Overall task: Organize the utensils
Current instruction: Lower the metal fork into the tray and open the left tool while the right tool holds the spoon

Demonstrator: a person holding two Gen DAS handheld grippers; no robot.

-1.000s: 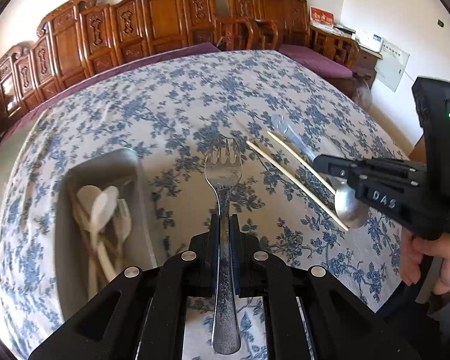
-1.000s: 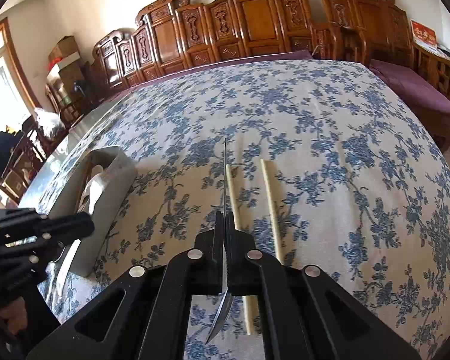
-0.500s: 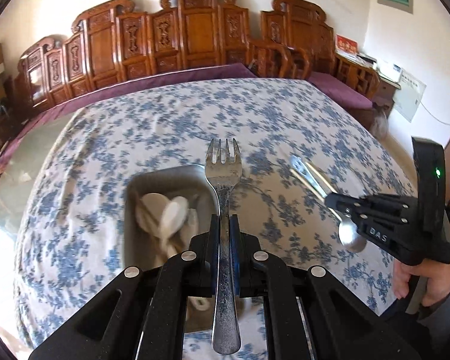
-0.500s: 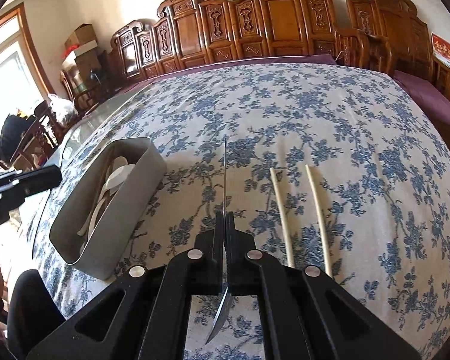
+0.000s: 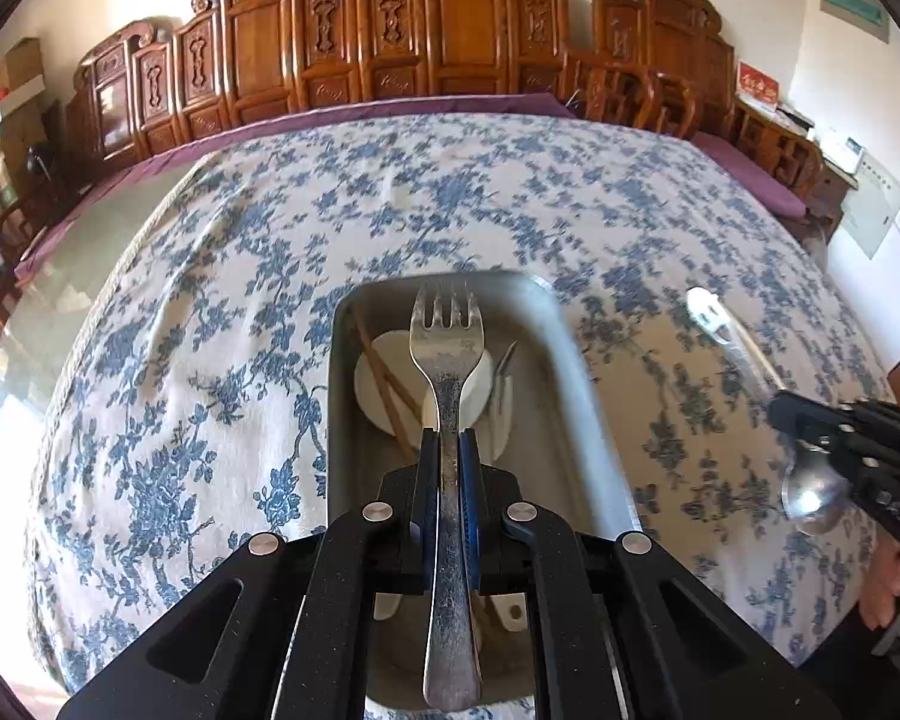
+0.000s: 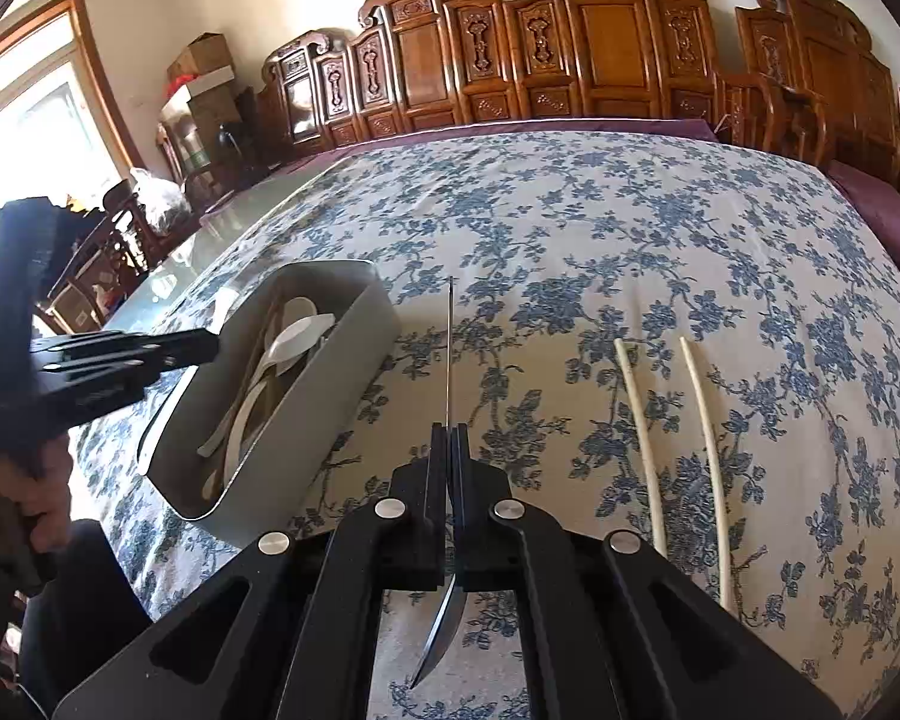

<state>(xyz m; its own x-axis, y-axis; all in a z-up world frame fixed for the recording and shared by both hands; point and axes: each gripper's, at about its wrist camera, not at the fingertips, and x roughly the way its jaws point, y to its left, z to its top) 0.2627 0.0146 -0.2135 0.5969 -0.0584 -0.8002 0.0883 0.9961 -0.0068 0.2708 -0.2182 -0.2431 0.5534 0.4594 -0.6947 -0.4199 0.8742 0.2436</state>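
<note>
step: we hold left tool (image 5: 448,468) clamped on fork (image 5: 445,348) over grey bin (image 5: 576,396) | right tool (image 6: 449,462) clamped on spoon (image 5: 813,489) | next: lower fork, release into bin

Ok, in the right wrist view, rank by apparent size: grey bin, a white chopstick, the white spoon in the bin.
1. Grey bin, clearly largest.
2. White chopstick.
3. White spoon, partly buried, so its rank below the chopstick is unsure.

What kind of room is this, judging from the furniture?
Probably a home dining room: a big table under a blue-flowered cloth, carved wooden chairs lined along the wall, and a grey utensil tray with spoons.
</note>
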